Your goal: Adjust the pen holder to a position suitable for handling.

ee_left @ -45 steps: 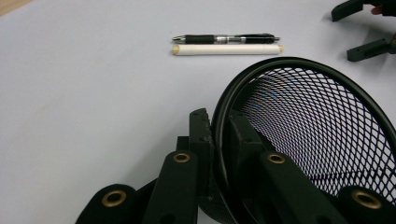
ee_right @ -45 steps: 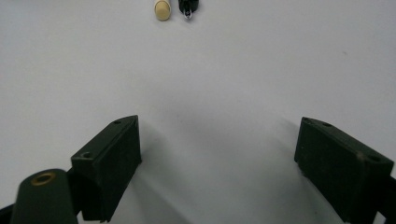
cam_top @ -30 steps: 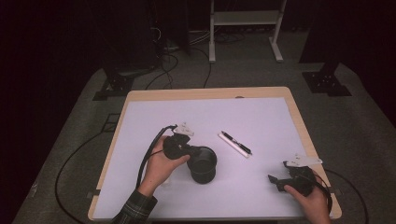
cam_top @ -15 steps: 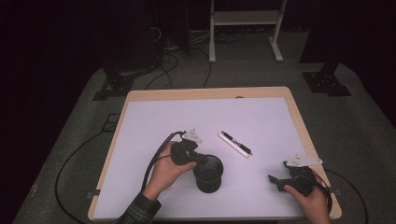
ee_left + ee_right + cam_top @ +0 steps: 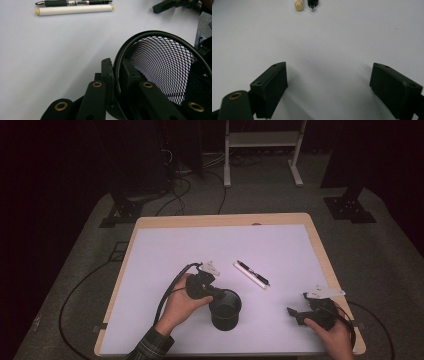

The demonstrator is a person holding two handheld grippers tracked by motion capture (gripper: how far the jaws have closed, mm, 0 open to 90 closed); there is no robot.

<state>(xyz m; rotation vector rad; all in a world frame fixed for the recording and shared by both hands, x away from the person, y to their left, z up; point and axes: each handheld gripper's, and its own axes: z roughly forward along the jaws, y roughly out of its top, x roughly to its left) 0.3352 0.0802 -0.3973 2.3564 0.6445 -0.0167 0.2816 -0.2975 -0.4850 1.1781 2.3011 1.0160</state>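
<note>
The left hand-held gripper was clamped on the rim of one black mesh pen cup; in the left gripper view one jaw sat outside the wall and the other inside, with the rim wire of the mesh pen cup pinched between them; the cup stood upright on the bench, near its front edge and a little left of centre, with its mouth facing up. The left hand gripped the tool from behind, a plaid sleeve showing at the wrist; a black cable looped from the tool across the sheet.

The right hand-held gripper lay low at the front right of the bench in the right hand; its jaws stood wide apart with nothing between them, only bare sheet showing in the right gripper view.

Two writing things lay side by side, touching, beyond the cup and between the two tools: one black pen and one white marker; the left gripper view showed the pen above the marker.

The bench was light wood, covered almost wholly by one pale white sheet; it stood on grey carpet in a dark room, with black stand feet, loose cables and a white frame behind.
</note>
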